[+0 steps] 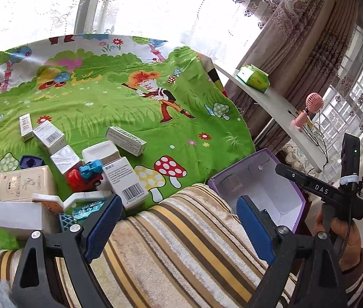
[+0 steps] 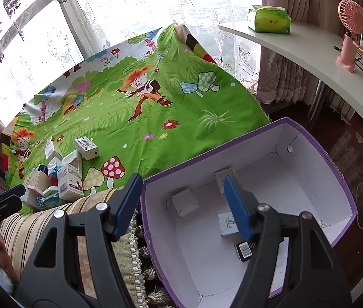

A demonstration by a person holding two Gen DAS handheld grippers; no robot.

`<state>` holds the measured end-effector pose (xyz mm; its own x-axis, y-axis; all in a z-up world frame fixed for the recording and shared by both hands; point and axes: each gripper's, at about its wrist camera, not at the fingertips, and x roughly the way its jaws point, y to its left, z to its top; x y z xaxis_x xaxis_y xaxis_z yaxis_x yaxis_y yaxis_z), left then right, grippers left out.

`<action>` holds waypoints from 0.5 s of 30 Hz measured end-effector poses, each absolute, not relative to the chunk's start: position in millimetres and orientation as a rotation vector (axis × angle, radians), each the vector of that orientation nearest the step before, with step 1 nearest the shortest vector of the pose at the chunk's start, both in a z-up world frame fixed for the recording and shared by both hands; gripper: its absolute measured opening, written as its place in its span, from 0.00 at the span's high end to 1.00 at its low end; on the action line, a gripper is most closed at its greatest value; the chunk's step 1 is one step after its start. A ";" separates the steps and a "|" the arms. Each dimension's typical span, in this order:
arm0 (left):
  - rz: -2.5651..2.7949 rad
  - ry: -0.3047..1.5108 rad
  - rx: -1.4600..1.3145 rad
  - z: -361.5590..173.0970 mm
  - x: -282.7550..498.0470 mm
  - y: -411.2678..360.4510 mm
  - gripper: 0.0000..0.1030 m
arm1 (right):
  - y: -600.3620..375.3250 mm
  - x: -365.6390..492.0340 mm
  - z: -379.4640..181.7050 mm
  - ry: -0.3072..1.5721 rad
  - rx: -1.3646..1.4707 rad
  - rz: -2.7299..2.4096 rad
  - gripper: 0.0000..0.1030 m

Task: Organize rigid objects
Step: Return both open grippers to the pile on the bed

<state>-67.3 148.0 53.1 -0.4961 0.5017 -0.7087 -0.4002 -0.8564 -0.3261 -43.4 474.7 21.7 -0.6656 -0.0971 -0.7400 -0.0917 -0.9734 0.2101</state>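
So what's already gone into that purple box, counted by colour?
White boxes: 3
Black box: 1
Total: 4

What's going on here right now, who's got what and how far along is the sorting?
A person holds a gripper in each hand, sorting small boxes into the purple box. Both the left gripper and right gripper are open and hold nothing. The right one hangs over the purple box, where about four small boxes already lie, among them a white carton. Most items, including a red and blue toy truck, still sit in a pile on the green cartoon cloth.
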 end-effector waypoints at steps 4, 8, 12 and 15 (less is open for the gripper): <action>2.396 -0.185 -1.184 50.4 -64.8 115.5 0.11 | 461.9 -45.2 18.9 -0.345 1.290 -2.809 0.33; 2.439 -0.194 -1.211 46.2 -60.1 91.3 0.11 | 448.5 -47.9 15.4 -0.319 1.302 -2.774 0.33; 2.475 -0.189 -1.232 43.0 -55.7 74.5 0.11 | 433.5 -50.7 11.6 -0.304 1.316 -2.733 0.33; 2.498 -0.186 -1.251 40.8 -54.0 63.2 0.11 | 419.9 -51.8 10.6 -0.278 1.318 -2.702 0.33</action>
